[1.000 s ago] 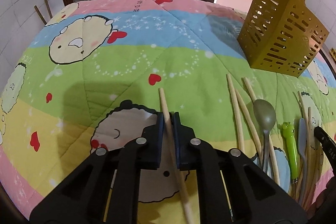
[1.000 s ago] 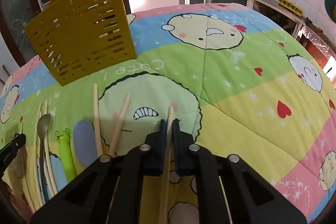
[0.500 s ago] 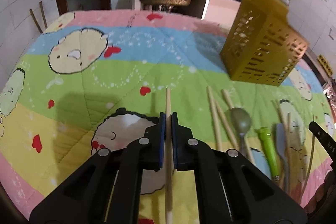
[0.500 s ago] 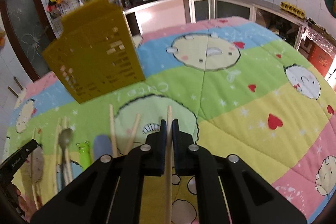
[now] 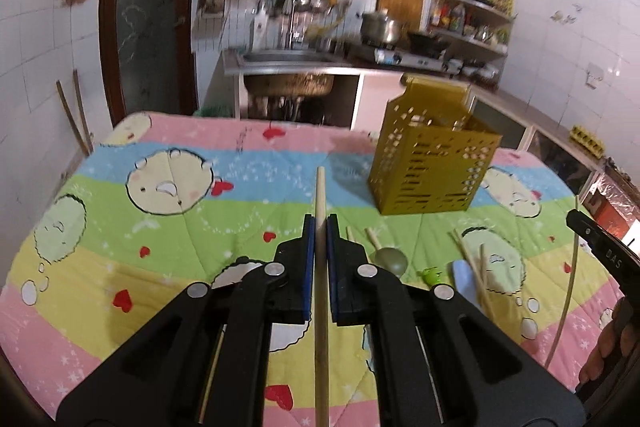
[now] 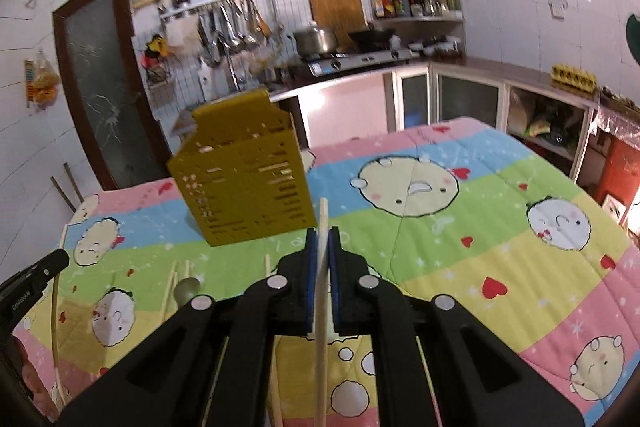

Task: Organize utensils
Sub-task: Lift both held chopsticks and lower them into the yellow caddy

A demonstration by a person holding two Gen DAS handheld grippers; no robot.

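Observation:
My left gripper is shut on a wooden chopstick that sticks forward past the blue pads, lifted off the quilt. My right gripper is shut on a second chopstick the same way. A yellow slotted utensil holder stands upright on the quilt, ahead and right of the left gripper; in the right wrist view the holder is ahead and left. Loose chopsticks, a grey-green spoon, a green frog-handled utensil and a light blue spatula lie below the holder.
A cartoon-print quilt covers the table. Beyond its far edge are a steel sink, a stove with a pot, hanging utensils and cabinets. The other gripper's black tip shows at the right edge of the left wrist view.
Both grippers have risen and tilted up with their chopsticks, lifting them off the quilt. The holder and the loose utensils now sit lower and farther away, with the kitchen wall in view.

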